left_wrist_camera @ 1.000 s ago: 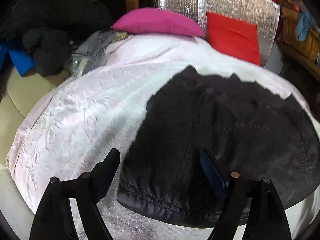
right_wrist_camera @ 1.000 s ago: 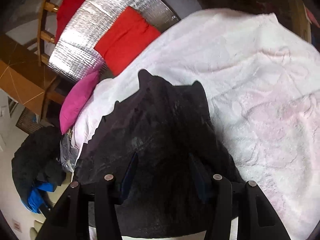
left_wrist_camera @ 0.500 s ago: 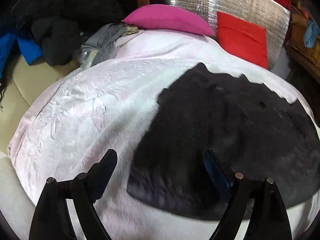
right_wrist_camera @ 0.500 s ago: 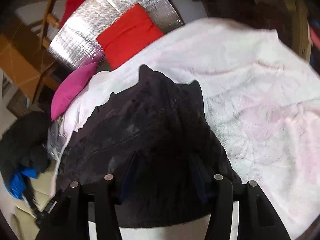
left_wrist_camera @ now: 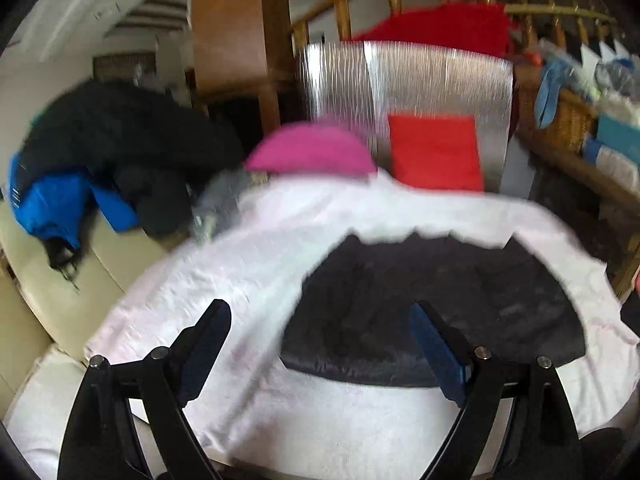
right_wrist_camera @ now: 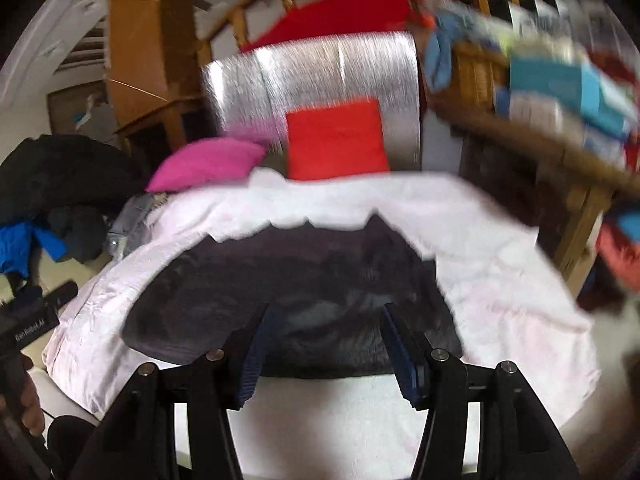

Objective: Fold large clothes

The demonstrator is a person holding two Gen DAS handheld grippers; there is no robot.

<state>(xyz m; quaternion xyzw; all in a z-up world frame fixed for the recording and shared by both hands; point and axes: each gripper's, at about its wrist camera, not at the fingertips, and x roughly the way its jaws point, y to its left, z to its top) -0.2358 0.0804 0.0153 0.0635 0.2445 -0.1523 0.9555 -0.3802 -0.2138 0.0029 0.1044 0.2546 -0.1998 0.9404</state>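
A folded black garment (left_wrist_camera: 436, 304) lies flat on a pale pink blanket (left_wrist_camera: 248, 264) that covers the work surface. It also shows in the right wrist view (right_wrist_camera: 288, 288). My left gripper (left_wrist_camera: 320, 312) is open and empty, held above the blanket off the garment's near left edge. My right gripper (right_wrist_camera: 326, 310) is open and empty, raised above the garment's near edge. The left gripper's body (right_wrist_camera: 28, 320) shows at the left edge of the right wrist view. Both views are motion-blurred.
A pink cushion (left_wrist_camera: 312, 152), a red cushion (left_wrist_camera: 436, 152) and a silver foil panel (left_wrist_camera: 408, 80) stand behind the blanket. A pile of black and blue clothes (left_wrist_camera: 92, 172) lies at the left. A wicker basket (left_wrist_camera: 568, 116) with items sits at the right.
Both grippers have pulled back and lifted away from the garment. The views now tilt up and show the room behind. The garment lies still on the blanket.
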